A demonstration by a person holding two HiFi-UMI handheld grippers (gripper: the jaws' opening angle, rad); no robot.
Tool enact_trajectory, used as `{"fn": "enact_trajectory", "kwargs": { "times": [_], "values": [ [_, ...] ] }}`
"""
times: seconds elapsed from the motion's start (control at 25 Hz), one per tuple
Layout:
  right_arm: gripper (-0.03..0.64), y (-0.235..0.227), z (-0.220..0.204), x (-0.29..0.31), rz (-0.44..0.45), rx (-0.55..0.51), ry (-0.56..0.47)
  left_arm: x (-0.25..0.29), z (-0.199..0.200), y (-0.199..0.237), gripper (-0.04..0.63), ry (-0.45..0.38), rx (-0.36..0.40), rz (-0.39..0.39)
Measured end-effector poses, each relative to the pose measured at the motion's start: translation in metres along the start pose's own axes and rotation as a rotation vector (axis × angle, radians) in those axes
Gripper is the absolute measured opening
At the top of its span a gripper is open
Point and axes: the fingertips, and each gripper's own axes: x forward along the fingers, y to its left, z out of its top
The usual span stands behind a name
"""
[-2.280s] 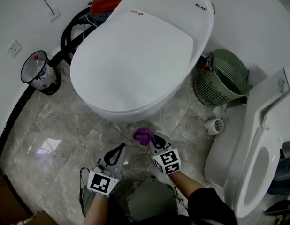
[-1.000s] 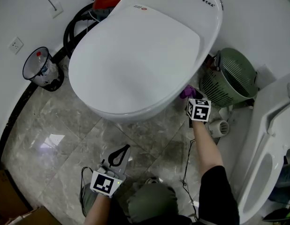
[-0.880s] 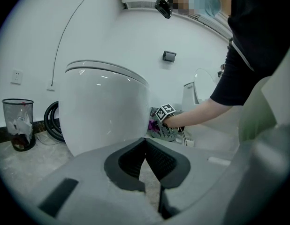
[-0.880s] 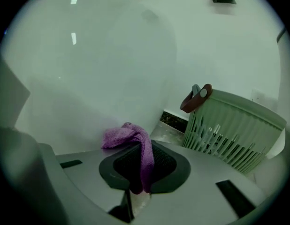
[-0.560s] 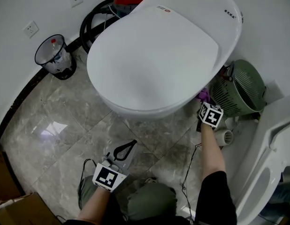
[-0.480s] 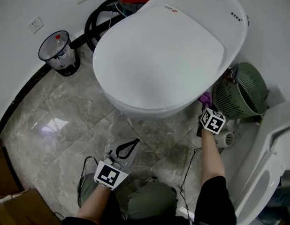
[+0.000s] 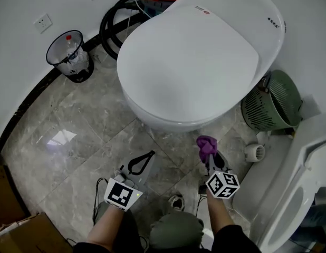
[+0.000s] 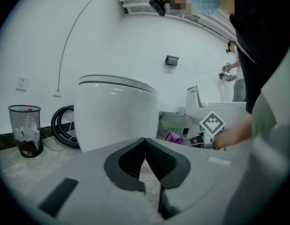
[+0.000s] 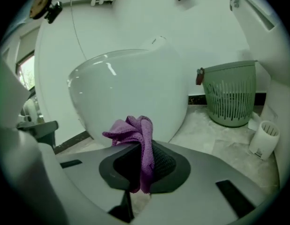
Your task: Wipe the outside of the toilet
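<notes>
**A:** Start at the left. What's over there?

**B:** A bin (image 7: 68,57) stands by the wall, with a coiled black hose (image 7: 116,21) next to it. Both are well clear of the work. Nearer the person, the left gripper (image 7: 149,155) is held low over the floor (image 7: 73,125), jaws closed tip to tip with nothing between them. I'd say it's parked there to stay out of the way.

**A:** And the toilet?

**B:** The toilet (image 7: 194,62) is in the middle with its lid down, between the hose and a green basket (image 7: 274,101). Its rounded front faces the person.

**A:** Where's the cloth?

**B:** The purple cloth (image 9: 135,130) is pinched tight in the right gripper (image 7: 210,157), bunched up and sticking out past the jaw tips. My guess is that's so fabric, not plastic, meets the porcelain. It's pointed at the lower front of the bowl, near it but seemingly not touching. That looks like lining up for a stroke.

**A:** Anything further right?

**B:** The basket sits just beside the bowl's right flank and could crowd a wipe there. Past it a second toilet (image 7: 305,157) has its seat raised.

**A:** Counts?

**B:** Two toilets, two grippers, one cloth, one bin, one hose and one basket.
</notes>
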Motion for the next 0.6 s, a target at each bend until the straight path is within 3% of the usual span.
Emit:
{"fn": "enact_trajectory", "kwargs": {
  "times": [0.32,0.6],
  "values": [
    [0.040,0.121,-0.014,-0.031,0.177,-0.060,0.002,-0.046,0.010,0.031,0.005,0.028,0.015,0.017],
    [0.040,0.210,0.038,-0.076,0.288,-0.047,-0.049,-0.112,0.054,0.055,0.005,0.016,0.027,0.078]
  ]
}}
